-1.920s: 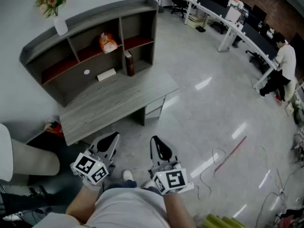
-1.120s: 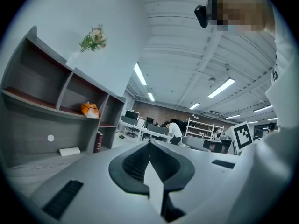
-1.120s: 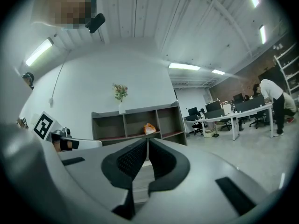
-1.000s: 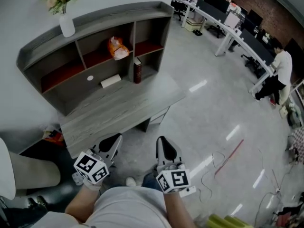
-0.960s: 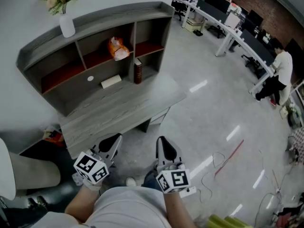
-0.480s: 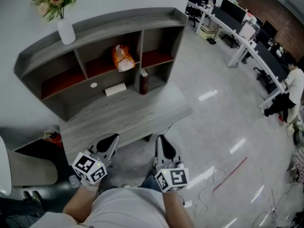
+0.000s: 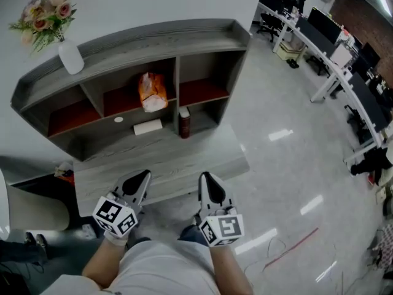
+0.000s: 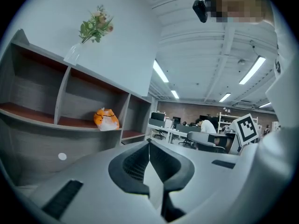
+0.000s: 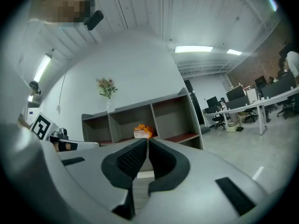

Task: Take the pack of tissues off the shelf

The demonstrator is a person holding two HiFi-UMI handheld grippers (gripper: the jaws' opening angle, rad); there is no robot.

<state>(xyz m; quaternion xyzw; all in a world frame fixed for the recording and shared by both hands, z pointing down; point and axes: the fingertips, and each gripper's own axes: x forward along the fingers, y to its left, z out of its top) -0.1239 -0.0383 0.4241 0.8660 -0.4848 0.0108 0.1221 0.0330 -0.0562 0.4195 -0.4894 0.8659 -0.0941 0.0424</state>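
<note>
An orange and white pack (image 7: 151, 91) stands in the middle compartment of the grey shelf unit (image 7: 141, 39); it also shows in the left gripper view as the pack (image 8: 105, 119) and in the right gripper view as the pack (image 9: 142, 131). A flat white pack (image 7: 147, 126) lies on the desk below it. My left gripper (image 7: 139, 181) and right gripper (image 7: 208, 182) hang side by side at the desk's front edge, well short of the shelf. Both are shut and hold nothing, with jaws closed in the left gripper (image 8: 149, 148) and right gripper (image 9: 146, 143) views.
A white vase with flowers (image 7: 70, 56) stands on top of the shelf unit. A dark bottle (image 7: 184, 121) and a small white disc (image 7: 118, 120) sit on the desk (image 7: 184, 165). A pale chair (image 7: 24, 206) is at the left. Office desks (image 7: 331, 48) line the far right.
The view has come closer to the desk and shelf, which now sit more central. Both grippers stay shut, low, now at the desk's front edge.
</note>
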